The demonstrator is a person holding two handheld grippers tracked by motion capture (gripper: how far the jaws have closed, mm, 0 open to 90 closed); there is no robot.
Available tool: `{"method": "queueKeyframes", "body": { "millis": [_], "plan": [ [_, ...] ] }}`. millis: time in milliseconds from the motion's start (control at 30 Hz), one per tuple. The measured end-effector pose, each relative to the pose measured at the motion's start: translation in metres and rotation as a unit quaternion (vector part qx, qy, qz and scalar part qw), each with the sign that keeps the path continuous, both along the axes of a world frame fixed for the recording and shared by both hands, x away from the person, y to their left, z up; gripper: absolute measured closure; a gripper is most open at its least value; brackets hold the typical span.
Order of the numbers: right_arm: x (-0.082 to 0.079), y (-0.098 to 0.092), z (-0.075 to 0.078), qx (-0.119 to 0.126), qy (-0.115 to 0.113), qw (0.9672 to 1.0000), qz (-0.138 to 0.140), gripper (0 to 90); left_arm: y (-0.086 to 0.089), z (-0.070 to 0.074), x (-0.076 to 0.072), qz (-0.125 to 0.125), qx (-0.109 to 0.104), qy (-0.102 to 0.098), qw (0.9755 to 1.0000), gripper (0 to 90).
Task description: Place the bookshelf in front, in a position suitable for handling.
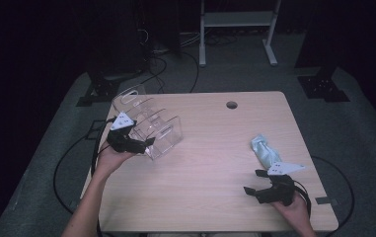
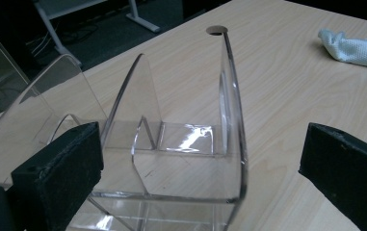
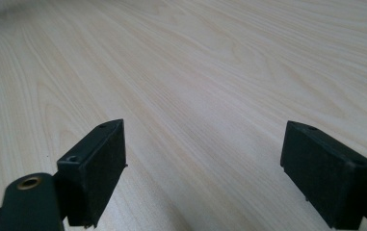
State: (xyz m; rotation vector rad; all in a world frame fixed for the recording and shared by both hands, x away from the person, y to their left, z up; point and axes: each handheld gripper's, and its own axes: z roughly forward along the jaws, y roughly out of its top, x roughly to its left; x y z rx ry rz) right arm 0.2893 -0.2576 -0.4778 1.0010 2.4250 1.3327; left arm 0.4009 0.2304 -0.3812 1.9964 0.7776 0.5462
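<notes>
A clear acrylic divider rack (image 1: 148, 123) stands on the left part of the light wood table (image 1: 215, 143). My left gripper (image 1: 143, 145) is at the rack's near end, held by a hand. In the left gripper view its jaws (image 2: 203, 168) stand wide apart and open, with the rack's curved end wall (image 2: 231, 120) between them; no pad presses on it. A pale blue cloth (image 1: 266, 150) lies crumpled at the right. My right gripper (image 1: 253, 181) hovers just in front of the cloth, open, with bare wood between its pads (image 3: 203, 173).
A round cable hole (image 1: 232, 104) sits near the table's far edge, seen too in the left gripper view as the hole (image 2: 216, 30). The cloth (image 2: 357, 48) lies far to the right there. Cables and a white frame's legs (image 1: 203, 54) are on the floor beyond.
</notes>
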Motion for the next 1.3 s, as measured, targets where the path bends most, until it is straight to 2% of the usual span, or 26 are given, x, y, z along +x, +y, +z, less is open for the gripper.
{"method": "queueKeyframes", "body": {
  "millis": [100,300,467,533,600,867,1000,1033,1300],
  "plan": [
    [0.000,0.000,0.000,-0.003,0.002,1.0000,0.000,15.5,0.000,-0.004,0.005,-0.001,-0.001,0.000,1.0000,0.6],
    [0.000,-0.001,-0.001,-0.001,0.003,1.0000,0.000,15.5,0.003,-0.013,0.015,0.023,0.006,0.018,0.9996,0.6],
    [0.000,0.000,-0.001,-0.002,0.005,1.0000,0.000,15.5,0.005,-0.017,0.020,0.024,0.007,0.030,0.9992,0.6],
    [-0.001,0.000,0.000,-0.001,0.002,1.0000,0.000,15.6,0.005,-0.018,0.020,0.024,0.008,0.031,0.9992,6.5],
    [-0.001,-0.001,0.000,-0.001,-0.004,1.0000,0.002,15.6,0.003,-0.018,0.020,0.023,0.018,0.030,0.9991,7.5],
    [0.000,-0.002,0.000,0.005,-0.003,1.0000,-0.003,15.6,-0.004,-0.018,0.017,0.024,0.022,0.027,0.9991,8.1],
    [0.000,-0.005,0.000,0.009,-0.002,0.9999,-0.009,15.6,-0.010,-0.019,0.011,0.027,0.018,0.023,0.9992,8.4],
    [0.000,-0.006,0.000,0.009,-0.002,0.9999,-0.009,15.6,-0.013,-0.021,0.007,0.031,0.009,0.016,0.9994,8.4],
    [0.001,-0.010,0.000,0.018,-0.002,0.9997,-0.018,15.6,-0.031,-0.022,-0.008,0.026,0.010,0.012,0.9995,8.4]
  ]
}}
